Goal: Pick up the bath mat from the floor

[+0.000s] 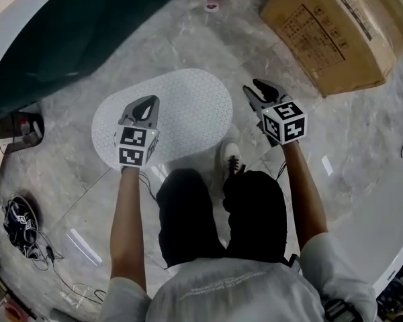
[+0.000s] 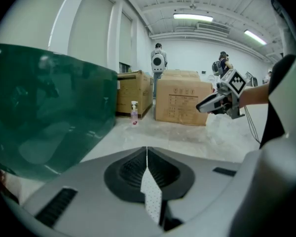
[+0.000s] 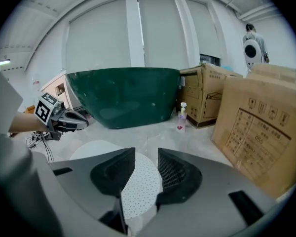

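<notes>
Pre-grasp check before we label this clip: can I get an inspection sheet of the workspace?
Surface: marble-look floor, glossy.
Job's things: bath mat, white, dotted, oval, lying flat on the floor, not lifted.
Clutter: spray bottle on the floor by the cardboard box; green tub beside the mat.
Grippers: left tongs shut, above the mat's left part; right tongs open by the mat's right edge, nothing gripped.
Cables: loose cable bundle on the floor at the person's left.
Surroundings: the person's shoe at the mat's near edge; a bystander behind the boxes.
</notes>
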{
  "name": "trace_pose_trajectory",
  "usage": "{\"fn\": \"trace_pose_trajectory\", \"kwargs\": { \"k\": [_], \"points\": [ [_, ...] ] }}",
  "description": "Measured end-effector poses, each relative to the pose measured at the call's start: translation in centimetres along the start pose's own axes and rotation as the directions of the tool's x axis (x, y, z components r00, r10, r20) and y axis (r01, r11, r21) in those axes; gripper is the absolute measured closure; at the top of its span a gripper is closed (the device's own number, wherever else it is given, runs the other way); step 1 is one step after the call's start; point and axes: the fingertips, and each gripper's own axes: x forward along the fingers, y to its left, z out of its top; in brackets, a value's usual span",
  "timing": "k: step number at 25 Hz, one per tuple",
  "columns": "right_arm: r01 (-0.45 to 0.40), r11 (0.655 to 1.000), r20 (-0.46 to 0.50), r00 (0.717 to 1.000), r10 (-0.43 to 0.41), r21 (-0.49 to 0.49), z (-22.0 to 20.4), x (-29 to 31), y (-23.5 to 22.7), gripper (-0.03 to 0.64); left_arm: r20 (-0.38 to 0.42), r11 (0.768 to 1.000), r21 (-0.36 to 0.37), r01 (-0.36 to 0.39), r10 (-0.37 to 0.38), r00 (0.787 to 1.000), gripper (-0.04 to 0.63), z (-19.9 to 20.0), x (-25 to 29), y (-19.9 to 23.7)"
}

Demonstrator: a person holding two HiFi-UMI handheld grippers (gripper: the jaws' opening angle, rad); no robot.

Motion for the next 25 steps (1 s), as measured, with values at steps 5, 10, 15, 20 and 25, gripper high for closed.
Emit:
{"fn": "trace_pose_trajectory", "kwargs": {
  "k": [5, 10, 15, 20, 25],
  "points": [
    [-0.046, 0.998, -0.054, 0.997, 0.049, 0.047, -5.5, 4.1, 0.4, 0.420, -0.032, 0.999, -0.041, 0.014, -0.016, 0.999, 0.577, -4.6, 2.4, -0.5],
    [-0.098, 0.988, -0.124, 0.986, 0.112, 0.117, -11.1, 8.9, 0.6, 0.357, -0.058, 0.997, -0.076, 0.012, -0.017, 0.998, 0.577, -8.2, 3.9, -0.4],
    [-0.117, 0.973, -0.207, 0.965, 0.158, 0.200, -17.1, 12.9, 0.6, 0.323, -0.097, 0.997, -0.080, 0.013, -0.021, 0.995, 0.577, -11.3, 5.1, -0.7],
    [-0.065, 0.979, -0.252, 0.961, 0.115, 0.195, -21.2, 15.5, -0.7, 0.310, -0.108, 0.997, -0.076, 0.018, -0.026, 0.994, 0.577, -13.3, 6.2, -1.0],
    [-0.045, 0.974, -0.284, 0.953, 0.109, 0.221, -24.3, 16.8, -1.3, 0.305, -0.110, 0.996, -0.087, 0.016, -0.026, 0.994, 0.577, -15.1, 7.0, -1.7]
  ]
}}
